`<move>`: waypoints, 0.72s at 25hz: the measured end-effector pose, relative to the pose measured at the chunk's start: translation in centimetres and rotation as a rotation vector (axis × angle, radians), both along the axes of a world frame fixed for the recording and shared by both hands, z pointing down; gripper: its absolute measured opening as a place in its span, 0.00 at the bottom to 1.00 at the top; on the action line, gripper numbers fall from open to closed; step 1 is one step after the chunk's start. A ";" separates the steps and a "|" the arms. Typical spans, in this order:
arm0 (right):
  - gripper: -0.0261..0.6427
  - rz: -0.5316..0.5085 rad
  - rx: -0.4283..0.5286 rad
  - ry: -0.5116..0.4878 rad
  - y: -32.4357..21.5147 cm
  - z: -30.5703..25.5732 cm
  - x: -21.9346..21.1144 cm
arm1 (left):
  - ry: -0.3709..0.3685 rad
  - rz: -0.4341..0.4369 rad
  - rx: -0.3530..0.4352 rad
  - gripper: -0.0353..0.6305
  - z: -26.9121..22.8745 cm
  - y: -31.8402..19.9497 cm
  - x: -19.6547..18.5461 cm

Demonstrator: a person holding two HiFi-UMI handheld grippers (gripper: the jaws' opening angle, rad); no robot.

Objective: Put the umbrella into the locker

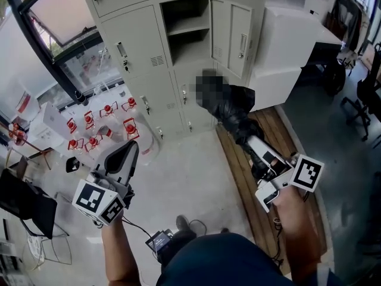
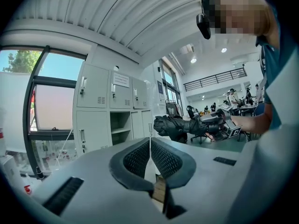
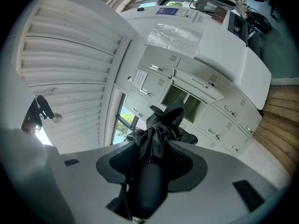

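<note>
Umbrella (image 1: 235, 107), black and folded, is clamped by its handle in the right gripper (image 1: 253, 143), in the air before the open compartment (image 1: 187, 33) of the grey locker (image 1: 140, 43), above wooden decking (image 1: 239, 176) beside pale concrete floor (image 1: 190, 174); the left gripper (image 1: 128, 154) has its jaws pressed together, empty.

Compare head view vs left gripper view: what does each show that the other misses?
Head view only: the wooden floor strip at the right and the small red-and-white items by the window. Left gripper view only: the left gripper with its jaws together on nothing, plus the ribbed ceiling. Both: the black umbrella held in the right gripper, pointing toward the open locker.
</note>
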State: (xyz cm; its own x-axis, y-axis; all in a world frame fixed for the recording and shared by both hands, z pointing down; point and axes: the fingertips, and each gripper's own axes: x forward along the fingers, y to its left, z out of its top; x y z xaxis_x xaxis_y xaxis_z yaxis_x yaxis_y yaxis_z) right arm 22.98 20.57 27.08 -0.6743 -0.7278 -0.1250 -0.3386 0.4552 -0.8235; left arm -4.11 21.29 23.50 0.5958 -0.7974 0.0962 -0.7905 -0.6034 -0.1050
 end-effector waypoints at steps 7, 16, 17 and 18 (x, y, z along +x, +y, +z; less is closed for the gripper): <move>0.34 0.078 0.003 -0.012 -3.2 -0.8 -5.7 | 0.009 0.053 -0.002 0.09 -0.2 -4.7 -6.8; 0.34 0.160 0.006 -0.015 -7.4 -1.8 -13.0 | 0.027 0.151 -0.019 0.09 0.1 -10.6 -13.7; 0.34 0.162 0.005 -0.019 -7.6 -1.9 -13.3 | 0.027 0.156 -0.020 0.09 0.2 -10.9 -13.9; 0.34 0.162 0.005 -0.020 -7.7 -1.9 -13.4 | 0.028 0.158 -0.022 0.09 0.3 -11.0 -14.1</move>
State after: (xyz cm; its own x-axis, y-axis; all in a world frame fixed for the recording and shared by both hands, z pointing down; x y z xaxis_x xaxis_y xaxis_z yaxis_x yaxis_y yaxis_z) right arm 9.54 12.90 25.16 -0.5454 -0.8262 -0.1412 -0.3915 0.4001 -0.8286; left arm -18.19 10.31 23.84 0.7162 -0.6915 0.0941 -0.6881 -0.7222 -0.0700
